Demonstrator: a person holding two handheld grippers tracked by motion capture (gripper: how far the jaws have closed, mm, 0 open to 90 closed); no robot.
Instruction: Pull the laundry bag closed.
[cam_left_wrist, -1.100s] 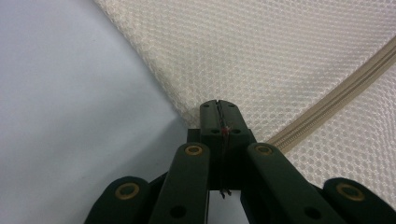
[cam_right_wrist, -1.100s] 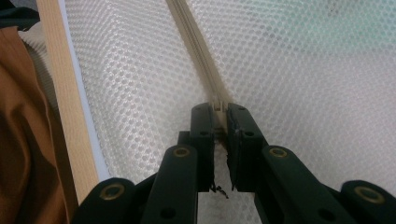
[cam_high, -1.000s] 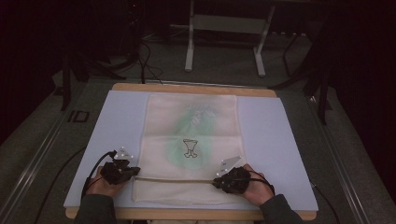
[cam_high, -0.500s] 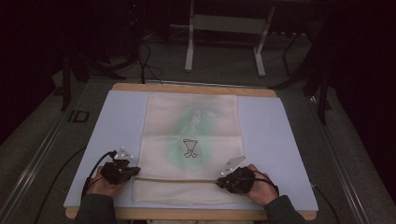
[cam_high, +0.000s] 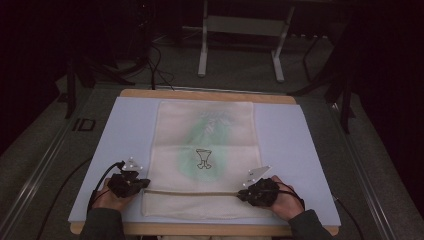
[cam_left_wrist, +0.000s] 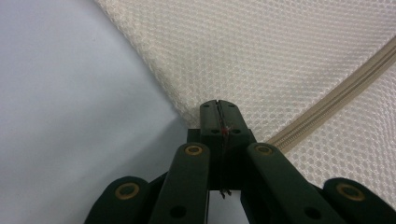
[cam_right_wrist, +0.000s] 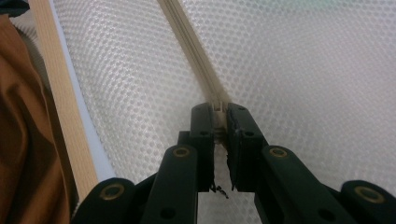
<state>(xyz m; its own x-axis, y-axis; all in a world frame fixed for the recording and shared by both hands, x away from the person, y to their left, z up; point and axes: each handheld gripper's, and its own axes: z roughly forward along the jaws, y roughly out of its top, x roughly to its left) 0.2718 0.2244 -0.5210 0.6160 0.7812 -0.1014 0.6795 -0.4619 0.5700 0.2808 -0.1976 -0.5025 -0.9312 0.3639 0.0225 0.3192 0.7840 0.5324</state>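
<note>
A cream mesh bag (cam_high: 205, 145) lies flat on the pale mat (cam_high: 290, 135), with something green and a dark printed figure (cam_high: 202, 157) showing through it. Its zipper (cam_high: 195, 192) runs straight across near the front edge. My left gripper (cam_high: 145, 184) is shut on the bag's left edge where the zipper ends; in the left gripper view the jaws (cam_left_wrist: 219, 109) meet over the mesh (cam_left_wrist: 280, 60). My right gripper (cam_high: 242, 194) is shut on the zipper's right part; in the right gripper view the zipper (cam_right_wrist: 191, 51) runs between the jaws (cam_right_wrist: 220, 112).
The mat rests on a wooden table (cam_high: 200, 94), whose front edge (cam_right_wrist: 60, 93) shows in the right gripper view beside brown clothing (cam_right_wrist: 23, 140). Metal stand legs (cam_high: 202, 55) and cables lie on the dark floor behind the table.
My right gripper has crept slightly to the right along the zipper line. The left gripper and the bag have stayed where they were.
</note>
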